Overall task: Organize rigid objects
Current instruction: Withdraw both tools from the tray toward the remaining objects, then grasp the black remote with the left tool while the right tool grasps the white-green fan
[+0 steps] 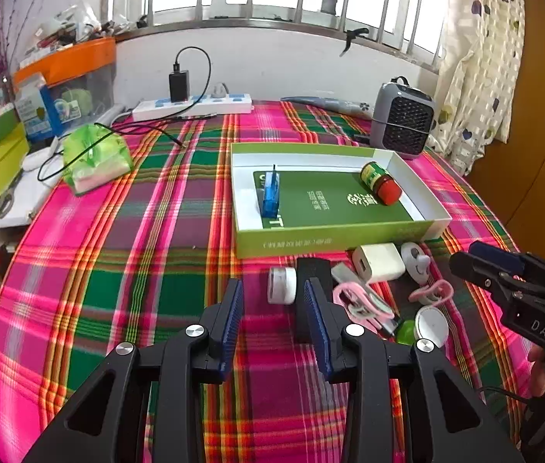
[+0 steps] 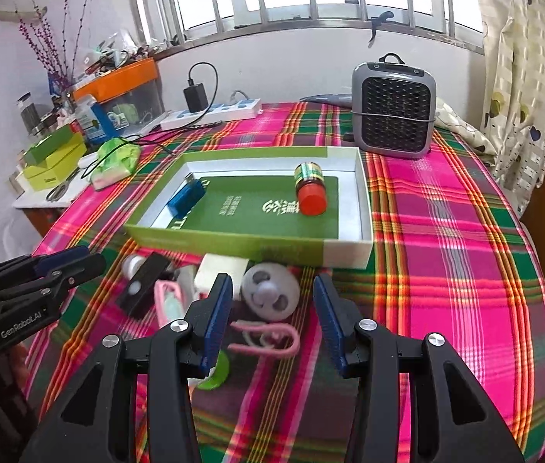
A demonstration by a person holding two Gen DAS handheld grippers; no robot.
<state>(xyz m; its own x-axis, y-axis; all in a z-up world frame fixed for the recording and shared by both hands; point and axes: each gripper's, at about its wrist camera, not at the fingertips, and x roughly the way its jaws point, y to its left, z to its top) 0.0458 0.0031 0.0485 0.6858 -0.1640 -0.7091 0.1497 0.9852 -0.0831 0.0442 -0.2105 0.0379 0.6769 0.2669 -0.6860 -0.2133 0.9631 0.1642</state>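
Pink clip (image 2: 268,341) between open right claw (image 2: 272,320) fingers, untouched

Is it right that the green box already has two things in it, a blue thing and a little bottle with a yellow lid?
Almost. The green box does hold two things, the blue thing and the little bottle, but the bottle's lid is red, not yellow. The right wrist view shows the red lid facing the camera, and the left wrist view agrees.
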